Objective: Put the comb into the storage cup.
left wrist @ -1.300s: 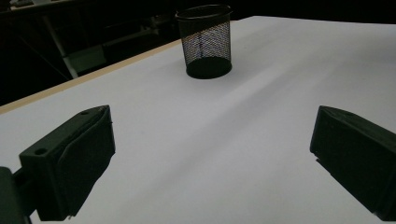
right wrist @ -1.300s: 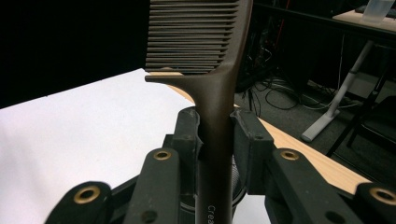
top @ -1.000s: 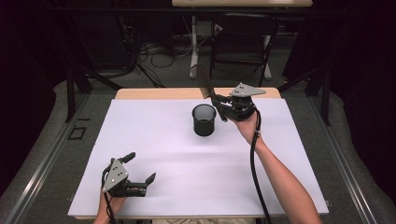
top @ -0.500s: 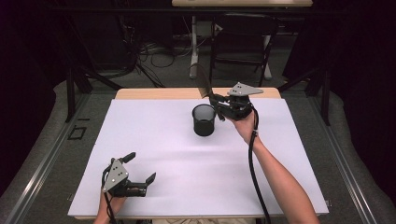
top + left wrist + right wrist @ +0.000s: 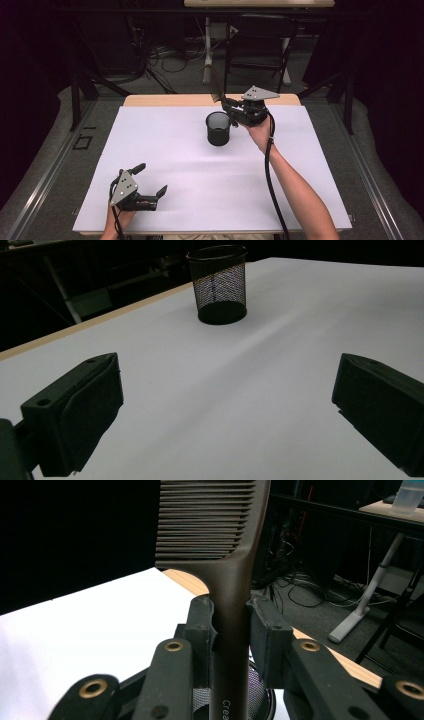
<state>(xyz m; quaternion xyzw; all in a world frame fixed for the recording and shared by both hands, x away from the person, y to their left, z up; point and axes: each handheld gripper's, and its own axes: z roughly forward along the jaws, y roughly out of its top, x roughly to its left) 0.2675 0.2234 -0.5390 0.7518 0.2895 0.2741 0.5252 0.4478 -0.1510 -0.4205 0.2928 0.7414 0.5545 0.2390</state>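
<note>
A black mesh cup (image 5: pixel 218 128) stands upright on the white table sheet (image 5: pixel 165 145), toward the back middle; it also rises ahead in the left gripper view as the cup (image 5: pixel 218 284). My right gripper (image 5: pixel 226 105) hovers just right of and above the cup's rim, shut on the handle of a dark brown comb (image 5: pixel 227 580). The comb (image 5: pixel 216 87) stands upright with its teeth on top, its lower end over the cup's mouth (image 5: pixel 257 690). My left gripper (image 5: pixel 150 181) rests near the table's front left, open with nothing between its jaws.
A wooden table edge (image 5: pixel 165 100) shows behind the sheet. Beyond it lie floor cables (image 5: pixel 160 52), a white desk leg (image 5: pixel 207 55) and dark frames. A metal rail (image 5: pixel 45 175) runs along the left side.
The right gripper has edged slightly left toward the cup with the comb still in it. The left gripper has stayed put.
</note>
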